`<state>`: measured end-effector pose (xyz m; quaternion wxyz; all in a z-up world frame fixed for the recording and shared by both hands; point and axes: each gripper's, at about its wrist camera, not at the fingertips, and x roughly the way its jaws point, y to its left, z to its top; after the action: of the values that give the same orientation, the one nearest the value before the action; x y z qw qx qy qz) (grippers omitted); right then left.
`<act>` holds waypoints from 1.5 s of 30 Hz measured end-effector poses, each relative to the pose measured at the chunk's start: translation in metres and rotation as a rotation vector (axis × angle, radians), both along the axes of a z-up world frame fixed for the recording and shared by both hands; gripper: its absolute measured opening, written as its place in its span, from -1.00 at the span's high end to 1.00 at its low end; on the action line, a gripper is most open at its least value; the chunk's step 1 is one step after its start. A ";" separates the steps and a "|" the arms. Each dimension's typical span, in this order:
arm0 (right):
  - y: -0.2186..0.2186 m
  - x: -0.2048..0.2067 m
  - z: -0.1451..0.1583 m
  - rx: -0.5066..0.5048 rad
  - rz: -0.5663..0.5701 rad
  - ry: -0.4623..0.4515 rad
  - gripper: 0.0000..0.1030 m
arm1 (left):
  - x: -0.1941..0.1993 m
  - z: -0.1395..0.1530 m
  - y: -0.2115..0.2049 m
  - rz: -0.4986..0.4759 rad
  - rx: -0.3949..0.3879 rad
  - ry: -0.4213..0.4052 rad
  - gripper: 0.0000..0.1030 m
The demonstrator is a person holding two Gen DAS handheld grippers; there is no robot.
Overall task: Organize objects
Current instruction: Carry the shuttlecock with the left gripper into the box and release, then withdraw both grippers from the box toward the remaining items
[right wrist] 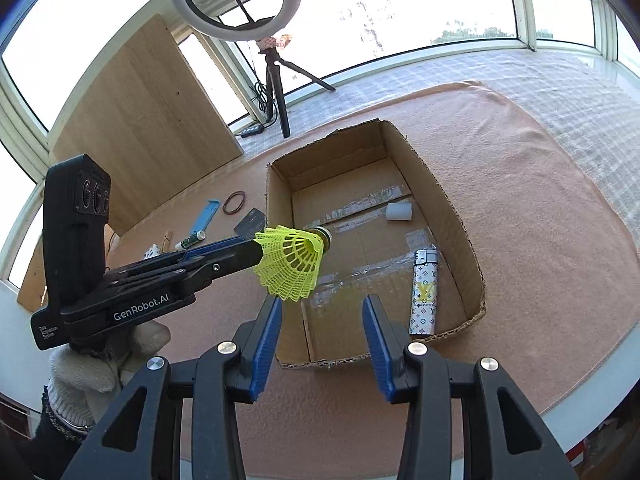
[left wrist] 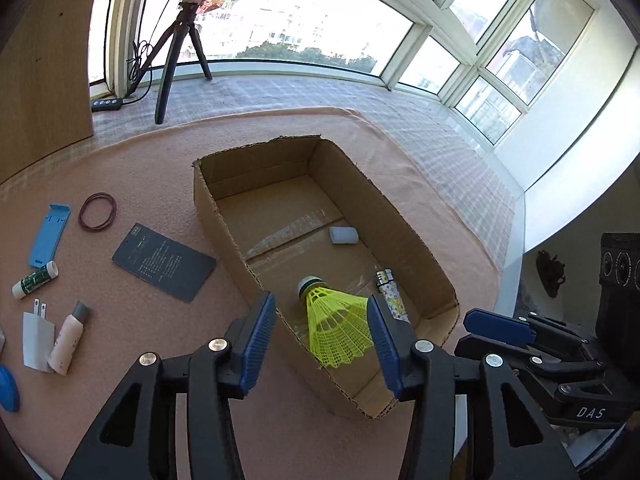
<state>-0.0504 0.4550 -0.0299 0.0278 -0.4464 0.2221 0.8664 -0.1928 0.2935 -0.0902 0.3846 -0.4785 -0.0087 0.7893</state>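
An open cardboard box (left wrist: 384,216) (right wrist: 448,200) sits on a pink cloth. My left gripper (left wrist: 322,312) is open over the box's near left wall. A yellow shuttlecock (left wrist: 336,328) (right wrist: 294,262) sits between its pads, skirt against the right pad, the left pad apart from it. The right wrist view shows it in the air at the left gripper's tip (right wrist: 256,254). A patterned lighter (left wrist: 390,294) (right wrist: 424,294) and a white cap (left wrist: 343,235) (right wrist: 399,212) lie in the box. My right gripper (right wrist: 322,322) is open and empty at the box's near edge.
On the cloth left of the box lie a dark card (left wrist: 164,262), rubber bands (left wrist: 98,212), a blue clip (left wrist: 48,234), a green-white tube (left wrist: 35,279), a white plug (left wrist: 37,332) and a pink tube (left wrist: 69,338). A ring-light tripod (left wrist: 180,48) stands behind.
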 end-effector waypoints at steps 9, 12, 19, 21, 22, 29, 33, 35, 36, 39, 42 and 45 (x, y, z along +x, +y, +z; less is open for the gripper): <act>-0.006 -0.005 -0.002 -0.021 0.014 0.009 -0.14 | 0.006 0.005 -0.034 0.068 -0.017 0.010 -0.13; -0.020 -0.012 -0.003 -0.025 0.054 0.009 -0.14 | 0.009 0.007 -0.059 0.117 -0.017 0.001 -0.13; -0.062 -0.036 -0.006 -0.034 0.172 -0.001 -0.14 | 0.021 0.005 -0.137 0.280 -0.043 -0.014 -0.22; -0.075 -0.044 -0.008 -0.035 0.205 -0.003 -0.14 | 0.025 0.001 -0.163 0.326 -0.049 -0.028 -0.23; -0.081 -0.048 -0.009 -0.041 0.221 -0.005 -0.14 | 0.027 -0.002 -0.175 0.350 -0.051 -0.035 -0.24; -0.120 -0.081 -0.020 -0.040 0.301 -0.028 -0.14 | 0.034 -0.023 -0.255 0.503 -0.093 -0.072 -0.24; -0.137 -0.101 -0.028 -0.030 0.314 -0.047 -0.14 | 0.032 -0.032 -0.285 0.555 -0.115 -0.077 -0.24; -0.144 -0.111 -0.033 -0.028 0.310 -0.062 -0.14 | 0.027 -0.036 -0.295 0.578 -0.129 -0.078 -0.24; -0.147 -0.117 -0.036 -0.028 0.311 -0.067 -0.14 | 0.024 -0.037 -0.301 0.587 -0.133 -0.080 -0.24; -0.156 -0.133 -0.045 -0.018 0.299 -0.101 -0.14 | 0.016 -0.040 -0.311 0.595 -0.149 -0.079 -0.24; -0.162 -0.150 -0.057 -0.019 0.273 -0.139 -0.13 | 0.007 -0.045 -0.314 0.593 -0.165 -0.087 -0.24; -0.167 -0.168 -0.069 -0.007 0.248 -0.177 -0.13 | 0.000 -0.047 -0.317 0.587 -0.169 -0.090 -0.24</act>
<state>-0.2185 0.2884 -0.0988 -0.0615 -0.5453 0.1652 0.8195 -0.1931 -0.0239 -0.1375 0.0983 -0.5204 -0.0980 0.8426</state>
